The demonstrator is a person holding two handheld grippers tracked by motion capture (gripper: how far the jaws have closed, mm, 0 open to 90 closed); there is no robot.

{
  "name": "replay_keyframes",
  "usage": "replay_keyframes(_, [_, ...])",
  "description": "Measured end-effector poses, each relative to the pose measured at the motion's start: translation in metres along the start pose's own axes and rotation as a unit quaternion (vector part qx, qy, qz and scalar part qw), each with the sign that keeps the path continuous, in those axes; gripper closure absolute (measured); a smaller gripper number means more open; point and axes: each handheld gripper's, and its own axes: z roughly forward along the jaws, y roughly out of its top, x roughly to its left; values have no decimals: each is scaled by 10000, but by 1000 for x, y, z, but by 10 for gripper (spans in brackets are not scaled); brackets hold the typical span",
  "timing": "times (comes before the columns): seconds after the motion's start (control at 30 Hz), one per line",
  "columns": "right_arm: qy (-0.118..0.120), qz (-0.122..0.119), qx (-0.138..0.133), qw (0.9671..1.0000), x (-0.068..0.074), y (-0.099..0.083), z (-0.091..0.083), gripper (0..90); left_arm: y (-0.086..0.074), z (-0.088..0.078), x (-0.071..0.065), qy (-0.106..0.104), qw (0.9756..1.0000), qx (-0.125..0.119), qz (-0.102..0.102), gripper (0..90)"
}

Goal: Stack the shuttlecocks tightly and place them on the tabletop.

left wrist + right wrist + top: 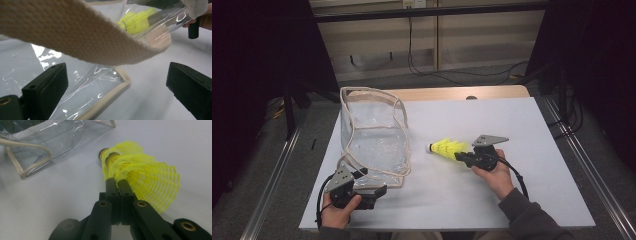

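Note:
A clear plastic bag with beige webbing trim stands open on the left half of the white table. My left gripper lies at the bag's near corner, jaws wide apart. In the left gripper view the bag's beige strap hangs across above the open left gripper, touching neither jaw. My right gripper is shut on the skirt of a yellow plastic shuttlecock, cork end pointing toward the bag. The right gripper view shows the right gripper pinching the mesh of the shuttlecock; it looks like two nested ones.
The table's right half and far side are bare white surface. A wooden edge shows behind the white top. Metal rails run along both sides on the floor, and cables lie beyond the table.

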Motion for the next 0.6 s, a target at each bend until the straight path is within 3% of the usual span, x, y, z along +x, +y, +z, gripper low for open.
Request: replay_keyframes(0.6, [114,5,55,9999,8,-5,2,848,0,0,0,2,10000,-12,-6,38])
